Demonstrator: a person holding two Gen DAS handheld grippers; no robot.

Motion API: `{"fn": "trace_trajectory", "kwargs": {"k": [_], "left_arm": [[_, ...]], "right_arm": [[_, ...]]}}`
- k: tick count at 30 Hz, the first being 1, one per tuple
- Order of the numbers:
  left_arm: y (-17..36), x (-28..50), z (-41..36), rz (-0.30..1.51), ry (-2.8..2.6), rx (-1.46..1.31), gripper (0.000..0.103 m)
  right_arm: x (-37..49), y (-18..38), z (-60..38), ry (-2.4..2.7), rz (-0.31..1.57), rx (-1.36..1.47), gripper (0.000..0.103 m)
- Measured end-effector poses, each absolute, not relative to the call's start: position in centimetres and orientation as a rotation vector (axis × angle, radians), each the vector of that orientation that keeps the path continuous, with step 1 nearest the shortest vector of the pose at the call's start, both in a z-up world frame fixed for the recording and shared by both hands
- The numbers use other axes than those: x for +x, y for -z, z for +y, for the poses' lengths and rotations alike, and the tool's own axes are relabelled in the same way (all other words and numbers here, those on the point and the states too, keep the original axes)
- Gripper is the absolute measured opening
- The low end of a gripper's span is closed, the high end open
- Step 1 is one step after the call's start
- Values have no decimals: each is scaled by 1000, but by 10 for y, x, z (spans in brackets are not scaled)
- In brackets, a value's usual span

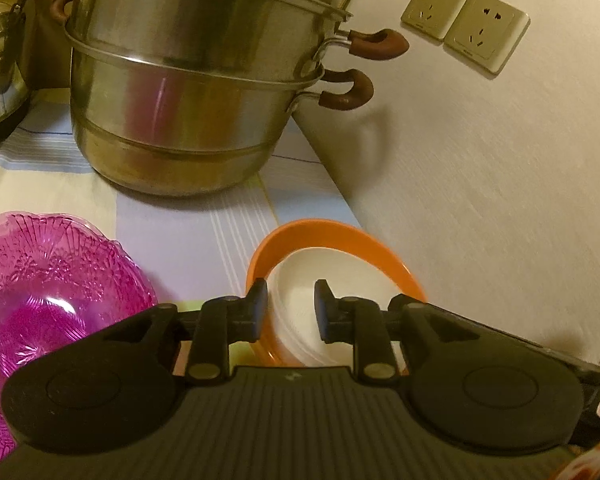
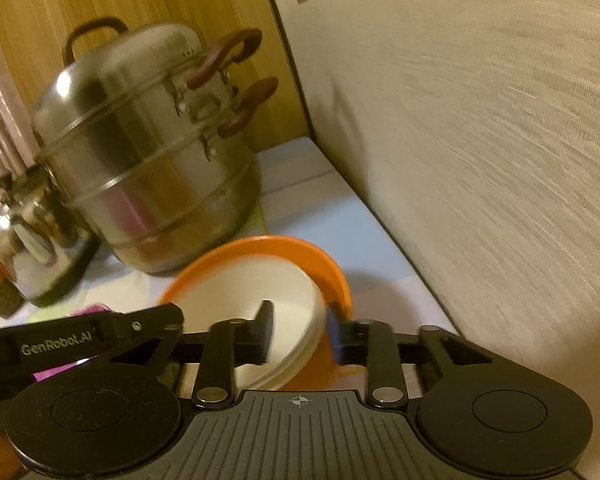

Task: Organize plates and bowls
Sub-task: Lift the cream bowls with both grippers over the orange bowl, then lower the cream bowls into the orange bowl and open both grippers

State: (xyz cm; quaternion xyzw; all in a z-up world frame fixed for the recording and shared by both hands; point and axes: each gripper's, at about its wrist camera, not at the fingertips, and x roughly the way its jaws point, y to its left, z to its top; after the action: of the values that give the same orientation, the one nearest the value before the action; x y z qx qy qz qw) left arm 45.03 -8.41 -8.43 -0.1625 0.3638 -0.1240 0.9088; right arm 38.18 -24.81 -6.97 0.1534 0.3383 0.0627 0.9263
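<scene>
Both tools stand spread: left tool [image 1: 291, 308] and right tool [image 2: 300, 330] straddle the white ceramic bowl's [image 2: 256, 292] rim inside the orange plastic bowl [image 1: 340, 236], lower centre; retreat slowly, avoiding tipping.

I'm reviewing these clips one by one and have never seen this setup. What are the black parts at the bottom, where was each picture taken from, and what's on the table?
There is no robot. A person holds a two-finger tool in each hand, and each carries a camera looking along its fingers. One picture is from the left tool, the other from the right tool. On the striped cloth sit a white bowl nested in an orange bowl, a pink glass dish, a steel steamer pot and a kettle. Both tools have the bowls' rims between open jaws; nothing is gripped.
</scene>
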Motion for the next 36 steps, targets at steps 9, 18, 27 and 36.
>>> {"fn": "trace_trajectory", "kwargs": {"k": [9,18,27,36], "left_arm": [[79,448,-79,737,236,-343,24],[72,442,-72,736,235,-352,24],[63,422,-73,755,247,-338,24],[51,387,-76,754,274,-347,25]], "right_arm": [[376,59,-257,-103,642,350,36],[368,53,-260,-96,638,369,36],[345,50,-266,-81,658,352,36],[296,43,-275,-84,664,351,36]]}}
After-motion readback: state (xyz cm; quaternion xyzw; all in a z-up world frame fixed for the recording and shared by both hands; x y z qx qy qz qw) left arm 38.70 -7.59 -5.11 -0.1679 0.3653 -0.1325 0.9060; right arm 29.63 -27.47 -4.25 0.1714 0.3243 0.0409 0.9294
